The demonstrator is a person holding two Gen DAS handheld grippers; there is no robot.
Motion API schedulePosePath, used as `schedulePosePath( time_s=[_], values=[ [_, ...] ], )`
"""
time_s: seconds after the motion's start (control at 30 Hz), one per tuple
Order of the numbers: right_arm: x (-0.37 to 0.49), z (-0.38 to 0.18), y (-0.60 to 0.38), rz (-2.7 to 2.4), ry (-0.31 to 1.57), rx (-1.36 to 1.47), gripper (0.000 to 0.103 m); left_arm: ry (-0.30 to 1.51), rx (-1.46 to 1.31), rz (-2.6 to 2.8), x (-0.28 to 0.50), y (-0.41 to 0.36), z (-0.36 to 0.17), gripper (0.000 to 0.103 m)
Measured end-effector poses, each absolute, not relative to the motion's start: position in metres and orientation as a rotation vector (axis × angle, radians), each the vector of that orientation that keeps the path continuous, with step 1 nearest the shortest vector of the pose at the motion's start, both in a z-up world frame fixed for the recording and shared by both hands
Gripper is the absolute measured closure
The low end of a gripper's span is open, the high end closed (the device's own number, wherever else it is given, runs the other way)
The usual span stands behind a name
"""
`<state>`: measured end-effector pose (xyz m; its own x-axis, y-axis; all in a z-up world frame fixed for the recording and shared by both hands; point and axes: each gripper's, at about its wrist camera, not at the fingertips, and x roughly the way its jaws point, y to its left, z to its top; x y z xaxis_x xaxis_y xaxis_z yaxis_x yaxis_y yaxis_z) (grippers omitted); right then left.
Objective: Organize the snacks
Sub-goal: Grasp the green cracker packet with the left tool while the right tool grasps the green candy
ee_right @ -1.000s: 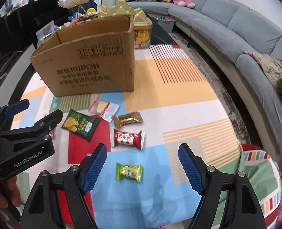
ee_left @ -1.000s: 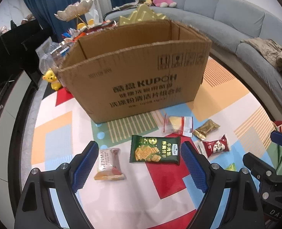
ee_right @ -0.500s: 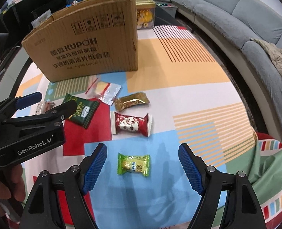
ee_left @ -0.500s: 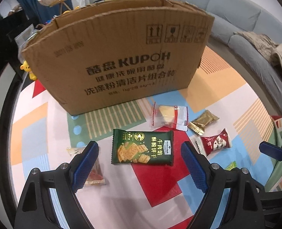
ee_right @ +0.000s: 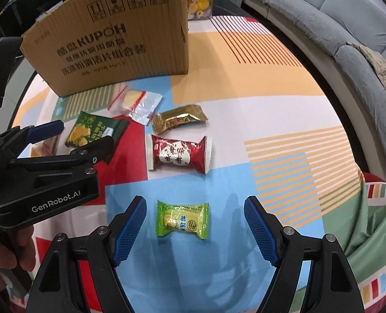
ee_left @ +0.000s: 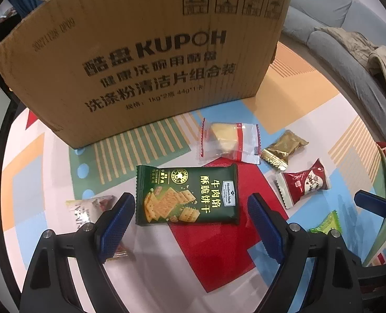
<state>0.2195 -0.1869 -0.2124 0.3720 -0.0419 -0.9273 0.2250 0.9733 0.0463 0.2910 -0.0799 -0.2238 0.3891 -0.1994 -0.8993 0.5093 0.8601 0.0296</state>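
A brown cardboard box [ee_left: 151, 60] stands on a colourful mat. Snacks lie in front of it. My left gripper [ee_left: 191, 224] is open, low over a dark green cracker packet [ee_left: 187, 195] that lies between its fingers. A silver-wrapped snack [ee_left: 88, 208] lies partly under its left finger. My right gripper [ee_right: 194, 229] is open, low around a light green candy [ee_right: 182, 219]. A red candy [ee_right: 178, 154], a gold packet [ee_right: 178, 117] and a clear packet with a yellow piece [ee_right: 138, 103] lie beyond it. The left gripper also shows in the right wrist view [ee_right: 72, 138].
The box [ee_right: 109, 36] is open at the top. A grey sofa [ee_right: 336, 23] curves along the right. A yellow-lidded container of toys [ee_right: 199, 2] stands behind the box. A striped green cloth [ee_right: 370, 224] lies at the mat's right edge.
Both grippers have moved forward and down toward the mat. The cracker packet now lies between the left fingers, the light green candy between the right fingers. Both stay open.
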Motion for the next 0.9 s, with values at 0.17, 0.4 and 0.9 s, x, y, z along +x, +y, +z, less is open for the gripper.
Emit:
schedulePosePath(
  time_s=[0.17,0.4,0.9],
  values=[
    [0.22,-0.218,-0.188,-0.176,1.192,0.176,0.025,1.094,0.323,-0.467,0.294,-0.082,-0.232,0.015],
    [0.22,-0.228,-0.194,-0.174,1.221,0.202,0.025,1.087,0.332,-0.466,0.301,-0.084,-0.236,0.015],
    [0.22,-0.221,-0.182,-0.154,1.197,0.161,0.062,1.057,0.298,-0.453,0.299,-0.076,-0.236,0.022]
  ],
)
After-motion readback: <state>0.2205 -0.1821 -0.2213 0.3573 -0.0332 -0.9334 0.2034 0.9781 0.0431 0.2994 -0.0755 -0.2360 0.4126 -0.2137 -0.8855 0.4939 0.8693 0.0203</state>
